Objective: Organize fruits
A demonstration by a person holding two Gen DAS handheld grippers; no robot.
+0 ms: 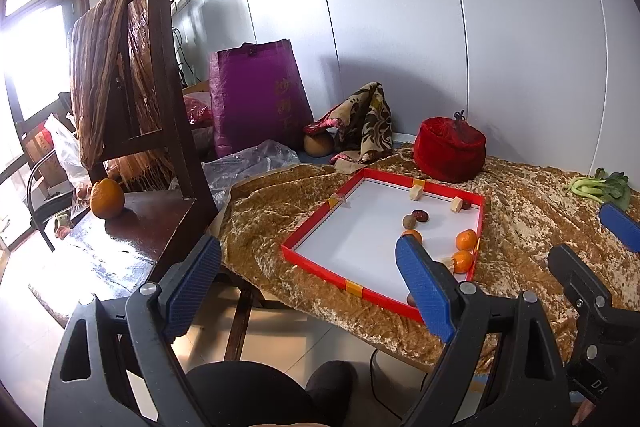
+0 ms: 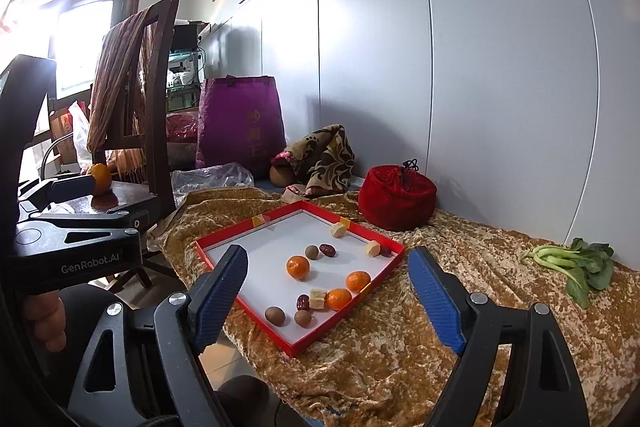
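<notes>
Right wrist view shows the fruits in a shallow red-rimmed tray (image 2: 224, 241) with a white floor, lying on a desk draped in a gold velvet cloth (image 2: 460, 259). Three tangerines (image 2: 298, 267) sit toward the tray's near right side, with brown longans (image 2: 275, 315), dark red dates (image 2: 327, 249) and pale fruit chunks (image 2: 338, 229) scattered among them. One larger orange (image 1: 107, 198) stands apart, on the seat of a dark wooden chair (image 1: 160, 219) left of the desk.

My right claw (image 2: 328, 301) hangs over the tray's near edge, jaws spread wide and holding nothing. My left claw (image 1: 308, 287) is spread wide too and grips nothing, poised between the chair and the tray's near left corner.

Behind the tray rests a red velvet pouch (image 2: 396, 201); a bunch of bok choy (image 2: 572, 263) lies well off to the right on the cloth. A patterned cloth (image 2: 324, 159), a purple bag (image 2: 240, 123) and a clear plastic bag (image 2: 212, 177) sit along the grey wall panels. A striped scarf (image 1: 100, 75) hangs over the chair back.
</notes>
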